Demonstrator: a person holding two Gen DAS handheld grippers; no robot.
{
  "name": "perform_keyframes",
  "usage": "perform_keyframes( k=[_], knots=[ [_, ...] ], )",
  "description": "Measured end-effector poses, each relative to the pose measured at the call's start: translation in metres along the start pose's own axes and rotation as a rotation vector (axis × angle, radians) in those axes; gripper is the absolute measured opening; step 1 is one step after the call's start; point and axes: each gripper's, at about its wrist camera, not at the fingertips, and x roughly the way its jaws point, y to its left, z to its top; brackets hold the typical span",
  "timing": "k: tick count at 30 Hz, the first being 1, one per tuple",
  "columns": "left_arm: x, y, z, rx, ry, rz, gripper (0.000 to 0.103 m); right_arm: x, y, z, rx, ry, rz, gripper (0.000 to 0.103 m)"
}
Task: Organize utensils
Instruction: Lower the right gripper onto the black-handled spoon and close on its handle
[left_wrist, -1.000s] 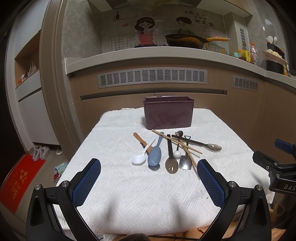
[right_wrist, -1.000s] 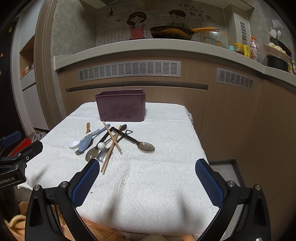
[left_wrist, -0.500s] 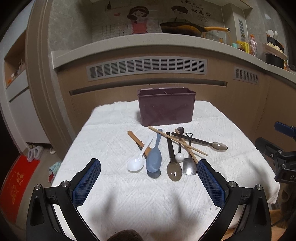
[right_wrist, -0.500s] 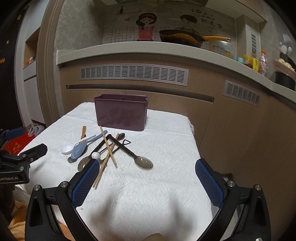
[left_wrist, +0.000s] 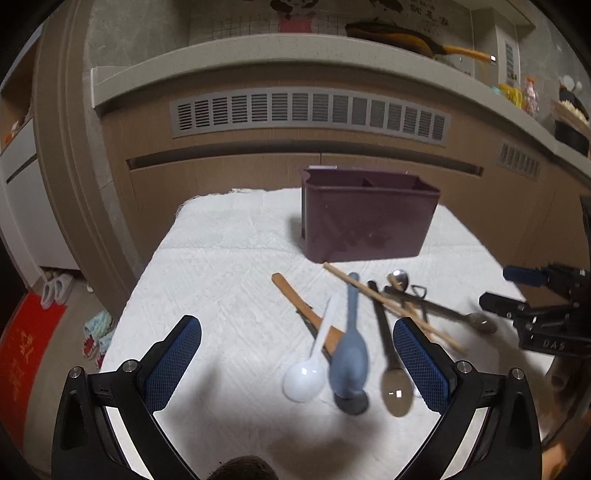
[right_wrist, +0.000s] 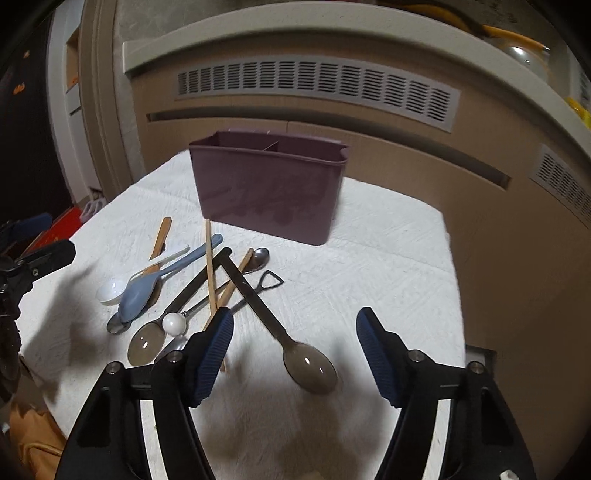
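A dark purple utensil holder (left_wrist: 365, 218) with two compartments stands on a white towel (left_wrist: 229, 266); it also shows in the right wrist view (right_wrist: 269, 192). Utensils lie in a heap in front of it: a white spoon (left_wrist: 306, 373), a blue-grey spoon (left_wrist: 349, 354), a wooden-handled tool (left_wrist: 295, 299), chopsticks (left_wrist: 380, 299) and dark spoons (left_wrist: 395, 384). My left gripper (left_wrist: 295, 354) is open above the white and blue-grey spoons. My right gripper (right_wrist: 295, 343) is open above a dark translucent spoon (right_wrist: 310, 365) lying bowl-first toward me. Chopsticks (right_wrist: 209, 266) cross the heap.
A beige cabinet front with a grey vent grille (left_wrist: 310, 114) rises behind the table. The towel's right edge (right_wrist: 450, 258) drops to the floor. Slippers and a red mat (left_wrist: 26, 339) lie on the floor at left. The other gripper (left_wrist: 546, 314) is at the right edge.
Both grippers have moved forward and down toward the utensil heap. The right gripper's fingers now stand closer together, straddling the dark translucent spoon. The utensils have not moved.
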Motion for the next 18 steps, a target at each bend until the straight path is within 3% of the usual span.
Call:
perform_keyframes(
  k=[5, 11, 14, 18],
  knots=[
    [0.032, 0.003, -0.003, 0.037, 0.101, -0.060, 0.103, 0.026, 0.013, 0.016, -0.072, 0.028, 0.051, 0.063],
    [0.050, 0.003, -0.005, 0.058, 0.117, -0.046, 0.103, 0.054, 0.030, 0.028, -0.117, 0.062, 0.123, 0.062],
    [0.052, 0.005, -0.001, 0.060, 0.125, -0.053, 0.103, 0.071, 0.035, 0.032, -0.174, 0.105, 0.142, 0.037],
    [0.051, 0.011, 0.003, 0.054, 0.122, -0.064, 0.103, 0.080, 0.027, 0.034, -0.209, 0.130, 0.151, 0.035]
  ],
)
